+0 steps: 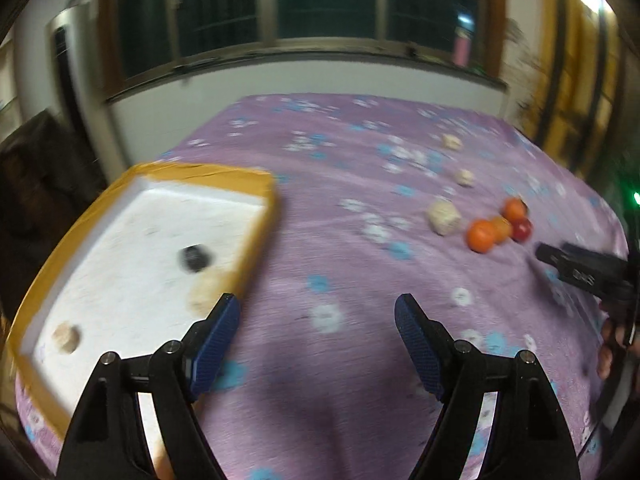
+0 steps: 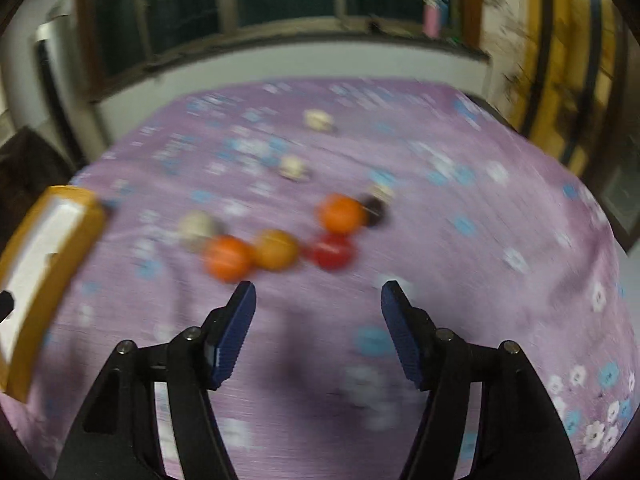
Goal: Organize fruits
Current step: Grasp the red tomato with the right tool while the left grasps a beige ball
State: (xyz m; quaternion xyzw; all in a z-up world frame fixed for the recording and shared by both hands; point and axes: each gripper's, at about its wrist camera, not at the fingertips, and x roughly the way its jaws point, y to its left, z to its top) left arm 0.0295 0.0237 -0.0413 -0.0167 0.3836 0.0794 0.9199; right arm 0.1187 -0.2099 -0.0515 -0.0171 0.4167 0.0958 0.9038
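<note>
A white tray with a yellow-brown rim (image 1: 256, 216) lies at the left of a purple flowered cloth (image 1: 340, 208); in it are a dark fruit (image 1: 195, 258) and two pale ones (image 1: 206, 290) (image 1: 66, 338). My left gripper (image 1: 318, 312) hangs open and empty just right of the tray. A cluster of fruit lies ahead of my right gripper (image 2: 318, 300), which is open and empty: two orange ones (image 2: 228, 258) (image 2: 340, 213), a yellow one (image 2: 276, 249), a red one (image 2: 332, 251), a dark one (image 2: 374, 206). Pale fruits (image 2: 196, 226) (image 2: 294, 167) (image 2: 318, 118) lie further back.
The tray's corner (image 2: 86, 204) shows at the left edge of the right wrist view. The other gripper (image 1: 584, 272) and a hand (image 1: 612, 344) enter the left wrist view at the right. A window and white wall stand behind the table; both views are motion-blurred.
</note>
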